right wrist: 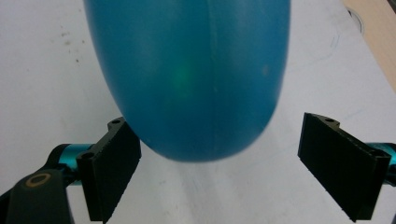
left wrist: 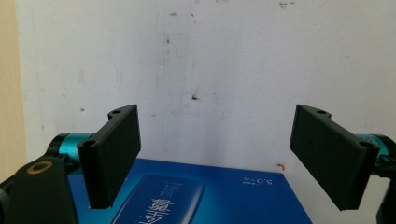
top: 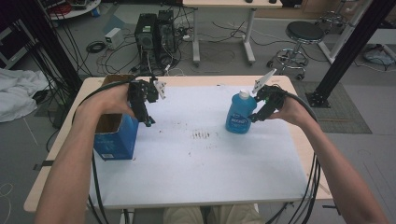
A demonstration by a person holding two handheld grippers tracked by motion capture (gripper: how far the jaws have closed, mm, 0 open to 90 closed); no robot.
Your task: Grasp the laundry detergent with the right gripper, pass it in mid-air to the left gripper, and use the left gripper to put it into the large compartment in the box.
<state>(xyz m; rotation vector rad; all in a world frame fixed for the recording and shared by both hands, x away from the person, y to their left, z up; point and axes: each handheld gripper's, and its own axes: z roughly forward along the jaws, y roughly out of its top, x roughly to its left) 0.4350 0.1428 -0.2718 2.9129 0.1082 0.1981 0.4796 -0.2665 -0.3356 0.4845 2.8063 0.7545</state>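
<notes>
A blue bottle point(top: 240, 113) with a white cap stands upright on the white sheet right of centre. My right gripper point(top: 257, 115) is open at its right side, jaws spread wide. In the right gripper view the bottle point(right wrist: 191, 74) looms close above and between the jaws, which do not touch it; the right gripper point(right wrist: 219, 172) holds nothing. An open blue cardboard box point(top: 114, 135) stands at the table's left. My left gripper point(top: 148, 122) hovers over the box's right edge, pointing down. In the left gripper view the open left gripper point(left wrist: 219, 163) sits above the box's printed blue face point(left wrist: 196, 196).
A white sheet point(top: 201, 154) with dark specks covers the wooden table point(top: 56, 144). Cables trail from both grippers over the table edges. Beyond the table are computer towers point(top: 154, 35), a stool point(top: 301, 39) and black frame posts.
</notes>
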